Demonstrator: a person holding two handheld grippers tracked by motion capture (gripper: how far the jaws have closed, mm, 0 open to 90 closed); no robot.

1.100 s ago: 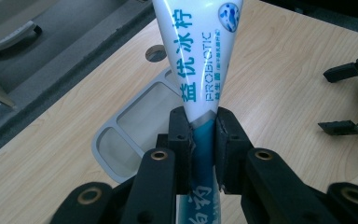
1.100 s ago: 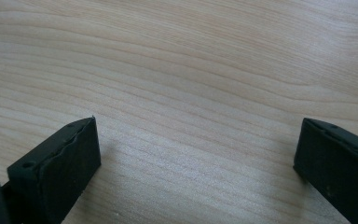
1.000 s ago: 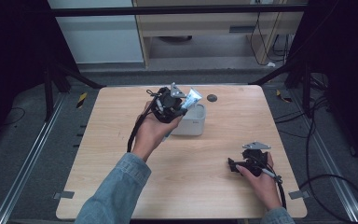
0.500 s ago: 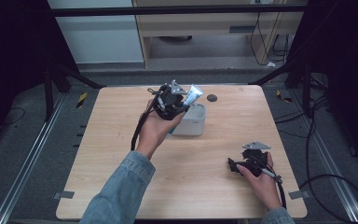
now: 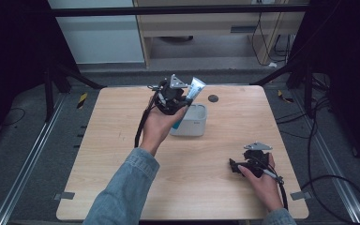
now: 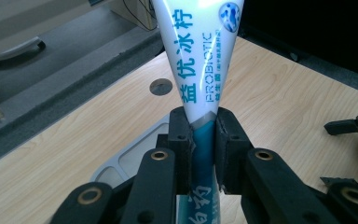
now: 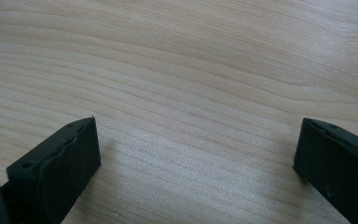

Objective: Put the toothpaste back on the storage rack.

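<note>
Over the wooden table (image 5: 122,154) your left gripper (image 6: 204,140) clamps the toothpaste tube (image 6: 200,70) above the white tray (image 5: 199,125), your right gripper (image 7: 196,158) gapes, so lowering probably comes next.

Round dark disc (image 5: 213,98) on wooden table (image 5: 225,187)

We see the high view lit softly and evenly over the table (image 5: 122,154), its sides sinking into near black. In the left gripper view, glare whitens the toothpaste tube (image 6: 200,56) while the near jaws blur. In the right gripper view, sharp wood grain carries faint shadows beside the jaws.
</note>
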